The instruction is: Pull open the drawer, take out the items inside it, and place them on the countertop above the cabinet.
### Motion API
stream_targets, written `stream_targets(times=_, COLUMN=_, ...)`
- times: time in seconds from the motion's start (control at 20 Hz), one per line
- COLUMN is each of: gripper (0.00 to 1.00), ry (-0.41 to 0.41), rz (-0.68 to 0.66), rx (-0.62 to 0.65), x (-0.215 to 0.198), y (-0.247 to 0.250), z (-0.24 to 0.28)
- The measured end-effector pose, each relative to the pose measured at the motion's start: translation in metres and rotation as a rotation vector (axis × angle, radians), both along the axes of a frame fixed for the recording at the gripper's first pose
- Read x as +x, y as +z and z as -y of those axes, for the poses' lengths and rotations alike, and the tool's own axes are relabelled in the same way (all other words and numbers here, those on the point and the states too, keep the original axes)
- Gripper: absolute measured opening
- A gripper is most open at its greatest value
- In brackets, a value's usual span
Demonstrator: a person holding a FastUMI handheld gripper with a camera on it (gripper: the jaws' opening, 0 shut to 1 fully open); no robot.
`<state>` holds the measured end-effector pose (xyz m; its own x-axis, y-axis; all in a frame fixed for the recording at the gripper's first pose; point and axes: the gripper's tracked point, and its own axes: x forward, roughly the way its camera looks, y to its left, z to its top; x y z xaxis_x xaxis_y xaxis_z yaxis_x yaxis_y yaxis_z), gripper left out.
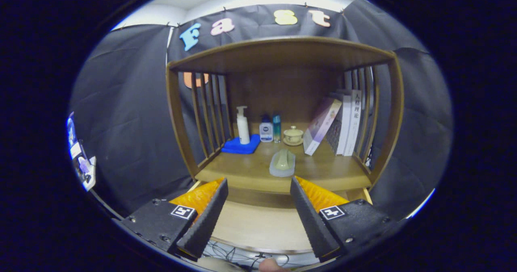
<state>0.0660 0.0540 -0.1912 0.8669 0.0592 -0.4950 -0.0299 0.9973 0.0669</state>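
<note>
Gripper view looks into a wooden cabinet (282, 54) with slatted sides, and the gripper (258, 211) hangs released just in front of it, its two fingers spread wide with nothing between them. Below and between the fingers lies the pulled-out drawer (258, 227), whose pale bottom looks bare as far as it can be seen, though the fingers cover its left and right parts. On the countertop (323, 171), just beyond the fingertips and near its front edge, rests a pale soap dish (282, 164) with a greenish bar in it; its place close to the front suggests it is the item taken from the drawer, though that is a judgement and not something the picture proves. Farther back stand a white pump bottle (242, 125) on a blue cloth (241, 146) to the left, then a small dark-capped bottle (265, 130), a slim teal bottle (276, 128) and a lidded cup (293, 135) on a saucer, with several books (343, 122) leaning at the far right. By this reading the drawer is open, at least one item is already up on the countertop, and the task seems near its end; what remains is to check the hidden corners of the drawer for anything left.
</note>
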Motion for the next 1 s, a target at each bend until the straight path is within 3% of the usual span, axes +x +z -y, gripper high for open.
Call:
stream_targets(times=0.35, gripper=0.98, ry=0.017, rz=0.123, rx=-0.024, x=-0.060, y=-0.034, z=-0.021)
stream_targets(times=0.65, gripper=0.98, ry=-0.095, rz=0.067, rx=-0.081, x=-0.107, y=-0.107, z=0.003)
stream_targets(times=1.0, gripper=0.98, ry=-0.110, rz=-0.028, rx=-0.093, x=-0.135, y=-0.172, z=0.006)
